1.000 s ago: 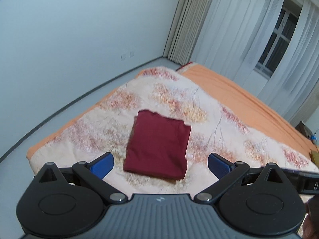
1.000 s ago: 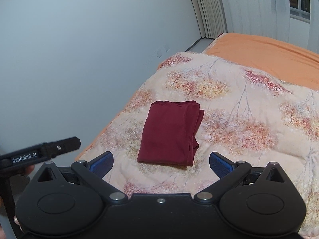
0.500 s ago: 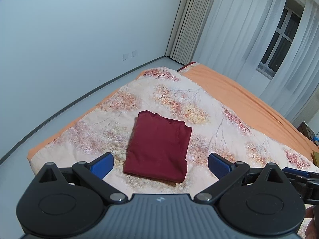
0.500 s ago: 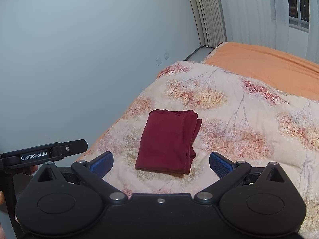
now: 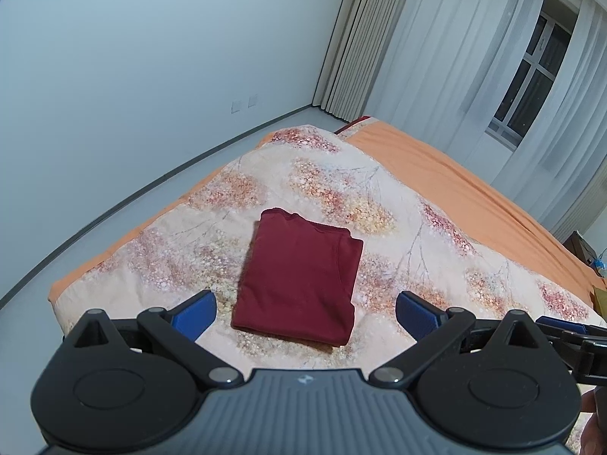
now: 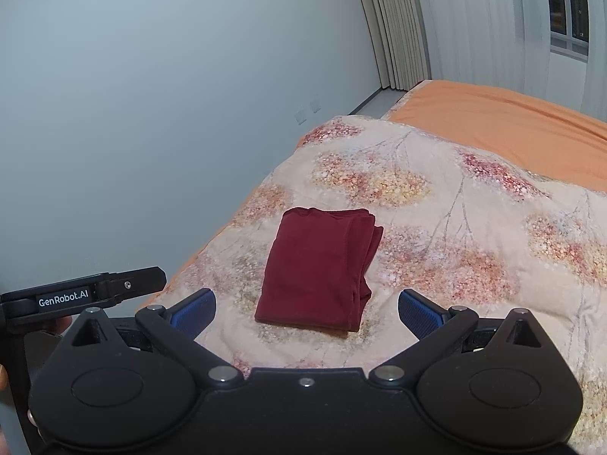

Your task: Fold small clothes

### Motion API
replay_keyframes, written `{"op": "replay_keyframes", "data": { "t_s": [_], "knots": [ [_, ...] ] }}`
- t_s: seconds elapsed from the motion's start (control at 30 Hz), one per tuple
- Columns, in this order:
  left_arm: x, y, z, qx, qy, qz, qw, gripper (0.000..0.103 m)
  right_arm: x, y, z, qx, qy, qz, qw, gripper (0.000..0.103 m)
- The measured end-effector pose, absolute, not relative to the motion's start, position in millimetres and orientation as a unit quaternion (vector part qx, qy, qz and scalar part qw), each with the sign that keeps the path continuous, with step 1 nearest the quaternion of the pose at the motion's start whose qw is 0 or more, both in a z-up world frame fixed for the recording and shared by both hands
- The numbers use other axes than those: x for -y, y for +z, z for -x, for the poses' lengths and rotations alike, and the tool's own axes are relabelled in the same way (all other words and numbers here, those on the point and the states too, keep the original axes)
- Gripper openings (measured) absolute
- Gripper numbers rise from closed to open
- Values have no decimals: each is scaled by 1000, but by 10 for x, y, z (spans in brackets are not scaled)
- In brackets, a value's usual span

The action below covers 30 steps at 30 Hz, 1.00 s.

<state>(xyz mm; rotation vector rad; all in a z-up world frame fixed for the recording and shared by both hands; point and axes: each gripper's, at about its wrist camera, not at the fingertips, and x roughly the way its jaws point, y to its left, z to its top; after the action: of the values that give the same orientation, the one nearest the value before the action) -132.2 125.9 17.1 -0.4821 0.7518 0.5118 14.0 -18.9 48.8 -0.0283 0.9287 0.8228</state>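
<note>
One dark red garment (image 5: 299, 278) is seen folded into a compact rectangle, laid flat on a floral quilt (image 5: 326, 174) that covers the near part of a bed. Stacked layers of the fold are visible along its right edge in the right wrist view (image 6: 370, 235), where the garment (image 6: 316, 265) lies centred between the blue pads. An orange sheet (image 5: 455, 189) is exposed on the far right part of the bed, beyond the quilt's edge.

The left gripper (image 5: 305, 309) is held above the near edge of the quilt with its fingers (image 5: 193, 313) spread wide; nothing is gripped, and the garment is seen through the gap, apart from both pads. The right gripper (image 6: 307, 309) is held likewise, fingers (image 6: 421, 313) fully parted and empty, clear of the cloth. The left tool's black body, marked "GenRobot.AI", is caught at the left edge of the right wrist view.

A pale wall (image 5: 151, 76) with two small outlets is seen to the left, and white curtains (image 5: 436, 57) over a window (image 5: 531, 76) hang at the far right.
</note>
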Motion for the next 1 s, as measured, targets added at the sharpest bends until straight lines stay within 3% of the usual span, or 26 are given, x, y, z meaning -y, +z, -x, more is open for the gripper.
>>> {"op": "replay_keyframes", "data": {
  "t_s": [1.0],
  "knots": [
    [-1253,140,1304,-361,241,241,868,103,174,478,-154,-435,384,17,814,102]
  ]
}}
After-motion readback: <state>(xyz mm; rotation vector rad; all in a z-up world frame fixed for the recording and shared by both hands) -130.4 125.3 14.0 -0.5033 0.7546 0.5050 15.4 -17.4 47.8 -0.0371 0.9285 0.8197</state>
